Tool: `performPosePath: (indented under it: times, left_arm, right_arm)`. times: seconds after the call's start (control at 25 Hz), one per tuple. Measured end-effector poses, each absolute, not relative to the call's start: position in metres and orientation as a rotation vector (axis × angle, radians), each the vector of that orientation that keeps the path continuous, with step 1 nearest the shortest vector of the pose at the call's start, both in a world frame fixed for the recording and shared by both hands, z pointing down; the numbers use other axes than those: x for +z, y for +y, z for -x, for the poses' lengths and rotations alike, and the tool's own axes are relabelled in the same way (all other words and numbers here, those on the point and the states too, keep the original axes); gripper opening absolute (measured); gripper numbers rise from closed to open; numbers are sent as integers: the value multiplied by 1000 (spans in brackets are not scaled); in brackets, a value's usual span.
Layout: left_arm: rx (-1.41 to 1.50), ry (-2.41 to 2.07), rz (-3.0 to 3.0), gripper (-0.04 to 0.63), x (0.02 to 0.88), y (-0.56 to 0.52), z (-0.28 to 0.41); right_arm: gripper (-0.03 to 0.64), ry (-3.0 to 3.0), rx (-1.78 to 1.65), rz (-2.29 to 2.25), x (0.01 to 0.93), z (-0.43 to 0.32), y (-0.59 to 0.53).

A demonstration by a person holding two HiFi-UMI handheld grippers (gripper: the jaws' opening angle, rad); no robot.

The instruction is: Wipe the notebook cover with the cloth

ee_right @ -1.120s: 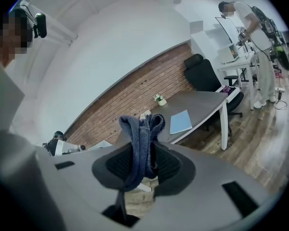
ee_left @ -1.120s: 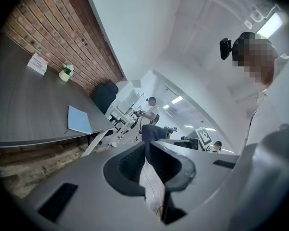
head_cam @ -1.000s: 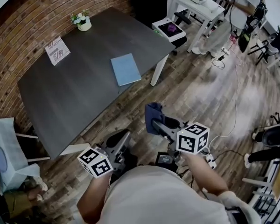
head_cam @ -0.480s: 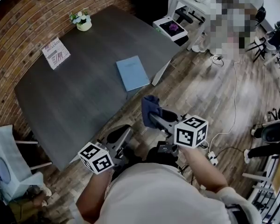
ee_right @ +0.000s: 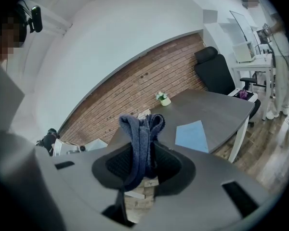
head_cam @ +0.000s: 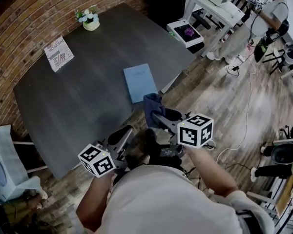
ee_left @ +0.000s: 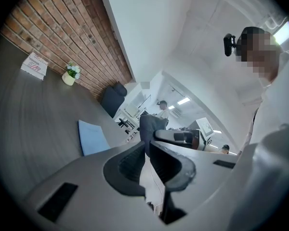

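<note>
Right gripper [head_cam: 156, 114] has moved in toward the tabletop [head_cam: 78, 96] edge, clamped on the cloth [head_cam: 152, 103]. The notebook [head_cam: 140, 83] lies flat just ahead of it, long axis pointing away. Left gripper [head_cam: 122, 135] is closed, empty, and farther from the notebook.

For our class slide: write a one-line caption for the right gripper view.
Right tongs clamped on a dark blue cloth, light blue notebook lying on the grey table beyond.
</note>
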State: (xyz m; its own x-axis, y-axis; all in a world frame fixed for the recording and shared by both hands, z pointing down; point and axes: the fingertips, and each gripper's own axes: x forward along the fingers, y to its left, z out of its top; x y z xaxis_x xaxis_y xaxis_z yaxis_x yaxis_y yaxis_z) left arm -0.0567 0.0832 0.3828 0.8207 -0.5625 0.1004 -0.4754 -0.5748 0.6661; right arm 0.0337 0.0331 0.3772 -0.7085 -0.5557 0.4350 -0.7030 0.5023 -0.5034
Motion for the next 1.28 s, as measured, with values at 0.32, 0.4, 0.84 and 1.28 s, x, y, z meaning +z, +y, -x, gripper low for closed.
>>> performPosePath:
  times: [0.32, 0.4, 0.84, 1.28]
  left_arm:
    - [-149, -916, -2209, 38, 406, 13, 35]
    - [-140, -949, -2194, 38, 415, -1, 28]
    - [-27, -1096, -2108, 38, 461, -45, 37]
    - [67, -1077, -2056, 37, 508, -74, 61]
  right_arm:
    - [118, -2512, 1015, -890, 397, -47, -39]
    - [118, -2503, 1018, -850, 406, -50, -58]
    - [118, -2397, 1047, -754, 466, -46, -127]
    - [118, -2249, 1077, -756, 528, -4, -161]
